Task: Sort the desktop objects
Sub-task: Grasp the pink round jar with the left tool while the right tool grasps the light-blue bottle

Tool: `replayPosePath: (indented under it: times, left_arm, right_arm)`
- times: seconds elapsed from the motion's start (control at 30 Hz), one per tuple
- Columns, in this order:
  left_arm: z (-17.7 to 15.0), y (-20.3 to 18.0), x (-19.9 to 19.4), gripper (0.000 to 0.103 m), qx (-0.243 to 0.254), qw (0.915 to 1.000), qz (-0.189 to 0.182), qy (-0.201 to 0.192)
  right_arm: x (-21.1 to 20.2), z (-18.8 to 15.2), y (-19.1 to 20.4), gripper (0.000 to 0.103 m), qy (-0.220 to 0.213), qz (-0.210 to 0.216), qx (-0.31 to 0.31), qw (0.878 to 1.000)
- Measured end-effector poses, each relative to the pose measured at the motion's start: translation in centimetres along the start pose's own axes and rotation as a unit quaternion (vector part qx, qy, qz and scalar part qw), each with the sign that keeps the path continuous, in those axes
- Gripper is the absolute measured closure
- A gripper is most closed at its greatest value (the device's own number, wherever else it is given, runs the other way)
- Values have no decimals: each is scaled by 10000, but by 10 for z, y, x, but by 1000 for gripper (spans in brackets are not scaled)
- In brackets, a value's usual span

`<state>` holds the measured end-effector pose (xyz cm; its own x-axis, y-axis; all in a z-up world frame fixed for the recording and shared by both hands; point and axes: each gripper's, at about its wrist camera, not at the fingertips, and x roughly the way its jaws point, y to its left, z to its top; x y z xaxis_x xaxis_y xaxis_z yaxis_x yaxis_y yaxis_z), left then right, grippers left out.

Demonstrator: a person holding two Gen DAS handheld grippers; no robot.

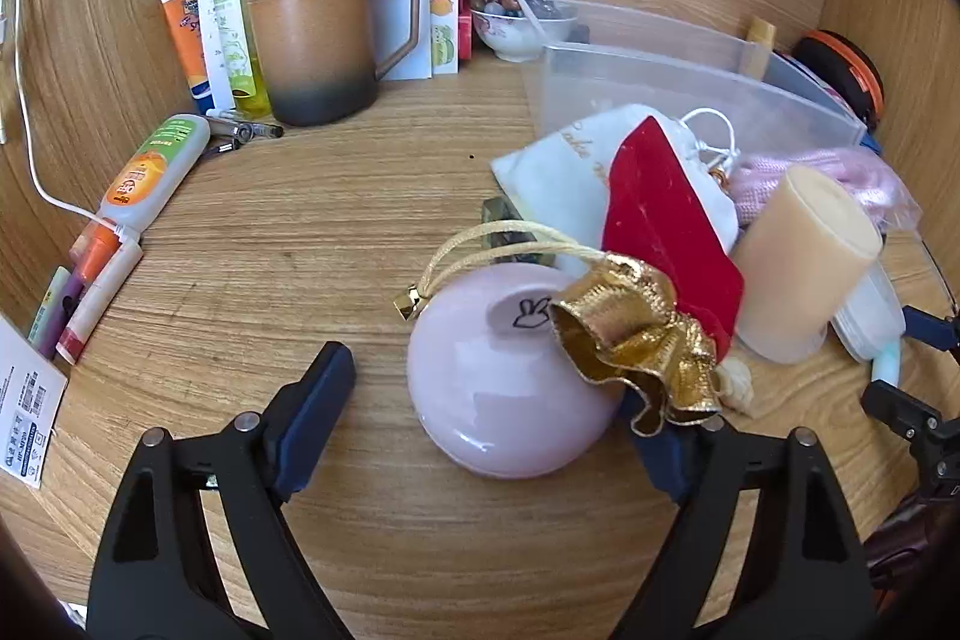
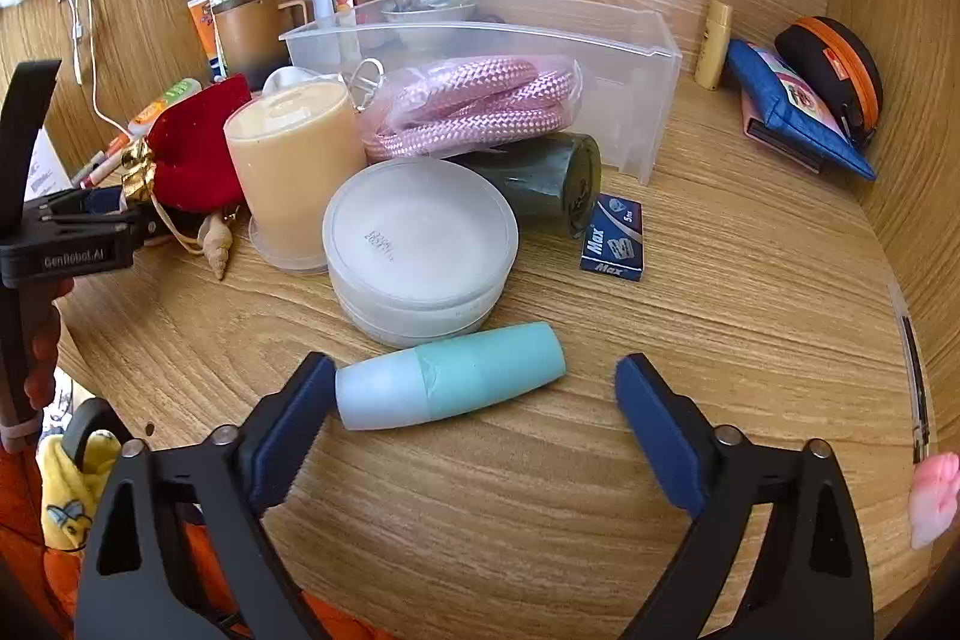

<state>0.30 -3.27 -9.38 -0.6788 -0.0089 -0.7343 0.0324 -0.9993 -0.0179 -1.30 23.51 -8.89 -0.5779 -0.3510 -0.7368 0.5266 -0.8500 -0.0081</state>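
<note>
My left gripper (image 1: 480, 394) is open around an upturned pink bowl (image 1: 492, 388) on the wooden desk; its jaws stand apart from the bowl's left side. A red pouch with a gold frill (image 1: 666, 244) leans over the bowl's right edge. My right gripper (image 2: 474, 388) is open around a teal and pale blue bottle (image 2: 450, 376) lying on its side; the left fingertip touches its pale end. The clear plastic bin (image 2: 600, 58) stands behind, with pink rope in a bag (image 2: 480, 106) in front.
A beige cup (image 2: 294, 166), a frosted round container (image 2: 420, 244), a dark green roll (image 2: 552, 178) and a blue blade box (image 2: 613, 237) crowd the middle. A brown mug (image 1: 318, 40), bottles and pens stand at the left. Pouches (image 2: 804, 100) lie at the right wall.
</note>
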Motion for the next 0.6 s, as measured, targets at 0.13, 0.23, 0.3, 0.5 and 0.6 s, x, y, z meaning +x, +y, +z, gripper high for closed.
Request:
replayPosePath:
  times: [0.13, 0.23, 0.3, 0.5, 0.6]
  left_arm:
    - [-1, -3, 1, 24, 70, 9999, 67, -73]
    - [-1, -5, 0, 39, 109, 9999, 41, -117]
    - [1, -5, 0, 40, 70, 9996, 207, -160]
    - [-5, 6, -3, 40, -115, 9992, 339, -183]
    - [-8, 15, -8, 40, -233, 9985, 465, -193]
  right_arm:
    - [-1, 1, -1, 25, -64, 25, -44, 10000]
    - [-1, 2, -2, 31, -70, 29, -38, 10000]
    - [-1, 2, -3, 32, -70, 18, -25, 10000]
    - [-6, 2, -12, 32, -121, 134, 170, 9997]
    - [-11, 5, -16, 32, -193, 179, 259, 9993]
